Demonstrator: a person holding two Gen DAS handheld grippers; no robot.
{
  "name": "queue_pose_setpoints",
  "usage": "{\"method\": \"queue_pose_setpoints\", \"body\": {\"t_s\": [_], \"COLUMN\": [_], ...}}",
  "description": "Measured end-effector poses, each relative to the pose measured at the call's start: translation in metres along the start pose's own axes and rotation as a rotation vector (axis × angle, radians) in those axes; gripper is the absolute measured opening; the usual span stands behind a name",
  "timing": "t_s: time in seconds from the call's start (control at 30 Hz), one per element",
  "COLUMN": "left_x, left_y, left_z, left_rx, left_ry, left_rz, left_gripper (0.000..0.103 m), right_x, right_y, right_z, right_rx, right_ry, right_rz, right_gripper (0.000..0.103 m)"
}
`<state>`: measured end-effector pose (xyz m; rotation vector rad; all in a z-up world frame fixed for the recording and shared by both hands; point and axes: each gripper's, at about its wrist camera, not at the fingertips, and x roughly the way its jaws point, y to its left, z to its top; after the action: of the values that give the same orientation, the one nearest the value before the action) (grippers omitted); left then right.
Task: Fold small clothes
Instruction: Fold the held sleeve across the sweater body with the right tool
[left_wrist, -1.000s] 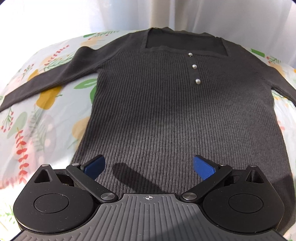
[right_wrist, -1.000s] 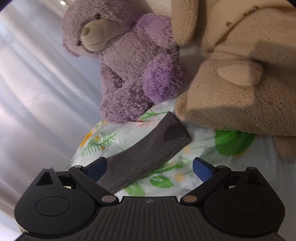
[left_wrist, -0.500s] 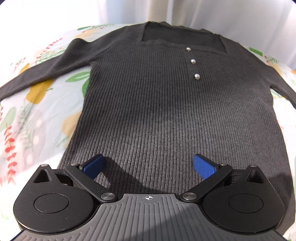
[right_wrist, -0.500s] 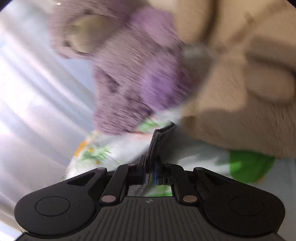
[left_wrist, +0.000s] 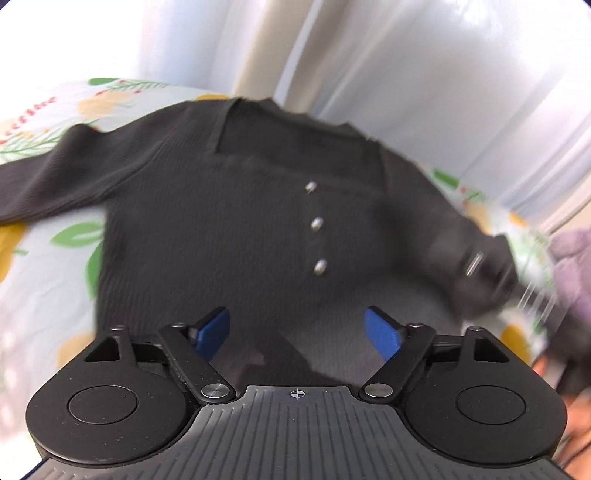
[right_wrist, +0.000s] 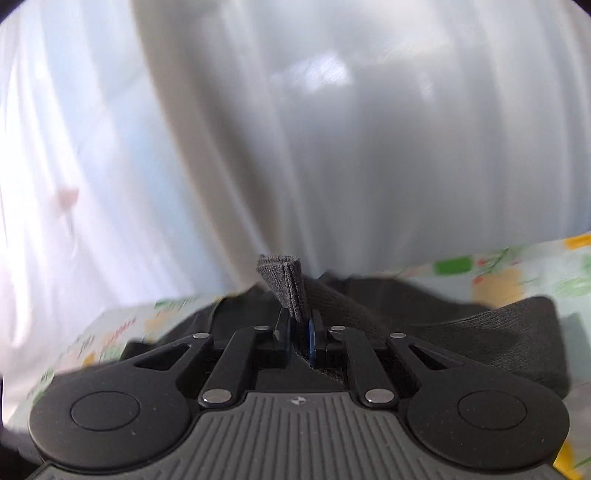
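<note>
A dark grey ribbed sweater (left_wrist: 229, 221) with three silver buttons (left_wrist: 317, 223) lies face up on a floral bedsheet (left_wrist: 44, 258). My left gripper (left_wrist: 297, 332) is open and empty, hovering over the sweater's lower body. My right gripper (right_wrist: 298, 332) is shut on the cuff of the sweater's right sleeve (right_wrist: 284, 280) and holds it lifted, the sleeve (right_wrist: 480, 332) trailing off to the right. In the left wrist view the right gripper (left_wrist: 480, 269) shows as a blur over the sweater's right side.
White curtains (right_wrist: 295, 129) hang behind the bed. A purple plush toy (left_wrist: 572, 266) sits at the right edge of the left wrist view. The left sleeve (left_wrist: 44, 184) lies stretched out to the left.
My right gripper closed on the sleeve cuff, lifted it and swung away from the plush toys toward the sweater body. My left gripper moved up over the sweater, staying open.
</note>
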<state>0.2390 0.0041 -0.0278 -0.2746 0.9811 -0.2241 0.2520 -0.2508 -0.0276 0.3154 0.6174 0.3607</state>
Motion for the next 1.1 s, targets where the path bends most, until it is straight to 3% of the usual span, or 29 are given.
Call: {"method": "queue_pose_setpoints", "body": {"t_s": [0.07,0.13,0.2,0.27,0.3,0.5,0.53,0.6,0.7,0.8,1.0,1.1], "left_x": [0.011,0.024,0.036,0.047,0.052,0.063,0.065,0.070,0.076,0.079,0.052,0.034], "left_y": [0.003,0.004,0.003,0.005,0.005,0.006,0.008,0.006,-0.002,-0.009,-0.013,0.002], "left_z": [0.013,0.021,0.024,0.024,0.023,0.019,0.019,0.019,0.020,0.024,0.059,0.085], "left_rx": [-0.016,-0.021,-0.038,-0.060,-0.070,-0.095,-0.111,-0.120,-0.088,-0.058,0.078,0.124], "left_ry": [0.014,0.036,0.079,0.121,0.141,0.171,0.183,0.207,0.216,0.209,0.039,-0.087], "left_rz": [-0.072,-0.120,-0.146,-0.177,-0.183,-0.194,-0.206,-0.203,-0.195,-0.195,-0.138,-0.040], "left_gripper": [0.072,0.069,0.061,0.059,0.056,0.048,0.044,0.021,0.011,0.007,0.007,0.007], "right_x": [0.012,0.006,-0.005,-0.020,-0.027,-0.058,-0.061,-0.067,-0.068,-0.074,-0.066,-0.062], "right_y": [0.003,-0.002,-0.013,-0.028,-0.034,-0.058,-0.061,-0.063,-0.066,-0.066,-0.070,-0.075], "right_z": [-0.017,-0.029,-0.035,-0.040,-0.042,-0.060,-0.062,-0.065,-0.067,-0.067,-0.055,-0.044], "right_rx": [0.025,0.057,0.097,0.147,0.167,0.312,0.321,0.332,0.351,0.361,0.358,0.373], "right_ry": [0.077,0.088,0.093,0.083,0.074,0.020,0.012,-0.009,-0.023,-0.040,-0.060,-0.063], "right_rz": [0.038,0.038,0.004,-0.016,-0.023,-0.033,-0.036,-0.040,-0.038,-0.034,-0.098,-0.095], "right_gripper": [0.011,0.013,0.029,0.059,0.063,0.063,0.063,0.063,0.063,0.062,0.061,0.061]}}
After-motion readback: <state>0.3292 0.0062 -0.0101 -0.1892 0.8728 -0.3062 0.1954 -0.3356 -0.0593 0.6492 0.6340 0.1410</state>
